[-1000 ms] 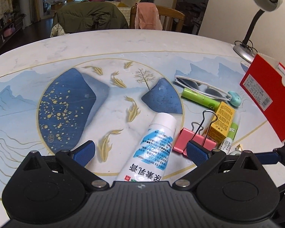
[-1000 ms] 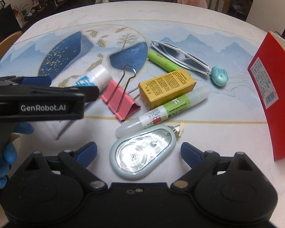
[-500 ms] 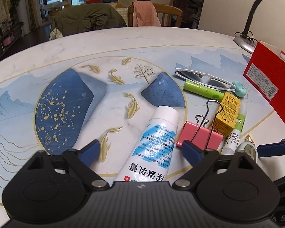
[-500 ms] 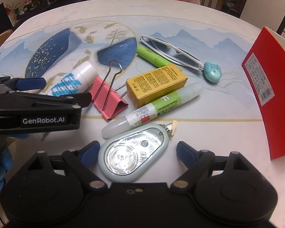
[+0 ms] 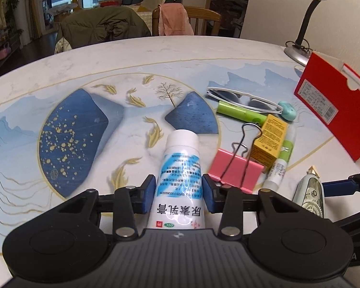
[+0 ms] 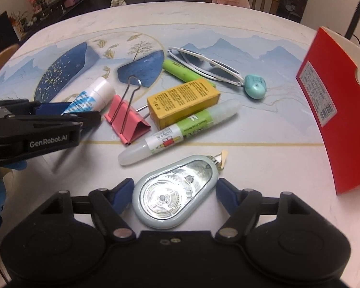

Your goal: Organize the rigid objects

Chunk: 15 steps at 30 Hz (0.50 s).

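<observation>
1. My left gripper point(image 5: 178, 193) has just closed onto the glossy white tube point(image 5: 180, 180); its round cap points to 12 o'clock.
2. My right gripper point(image 6: 174, 195) has been narrowing, pads not yet pressing the smooth teardrop-shaped tape dispenser point(image 6: 174, 192) lying on the table point(image 6: 264, 148).

Glossy plastic tube point(image 5: 180, 168), wire-handled binder clip point(image 5: 235, 170) (matt pink)
</observation>
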Each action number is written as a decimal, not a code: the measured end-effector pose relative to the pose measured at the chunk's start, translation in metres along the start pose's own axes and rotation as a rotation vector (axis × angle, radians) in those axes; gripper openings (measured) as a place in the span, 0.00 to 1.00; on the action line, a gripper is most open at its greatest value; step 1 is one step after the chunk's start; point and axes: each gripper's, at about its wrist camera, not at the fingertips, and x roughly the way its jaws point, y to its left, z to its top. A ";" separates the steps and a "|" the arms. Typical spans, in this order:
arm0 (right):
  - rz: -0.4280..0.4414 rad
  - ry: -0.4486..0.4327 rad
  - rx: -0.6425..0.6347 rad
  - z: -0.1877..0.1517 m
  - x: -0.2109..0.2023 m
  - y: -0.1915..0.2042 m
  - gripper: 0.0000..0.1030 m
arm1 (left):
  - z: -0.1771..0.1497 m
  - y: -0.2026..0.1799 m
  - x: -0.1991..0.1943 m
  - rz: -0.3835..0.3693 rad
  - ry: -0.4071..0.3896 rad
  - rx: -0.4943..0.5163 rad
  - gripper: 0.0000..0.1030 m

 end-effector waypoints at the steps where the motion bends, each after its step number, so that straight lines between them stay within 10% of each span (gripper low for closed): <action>1: -0.004 -0.003 0.005 -0.002 -0.002 -0.003 0.72 | -0.001 0.000 -0.001 -0.003 0.000 -0.006 0.39; 15: 0.018 -0.119 0.009 -0.019 -0.057 -0.034 0.72 | -0.009 -0.001 -0.041 -0.008 -0.055 -0.112 0.38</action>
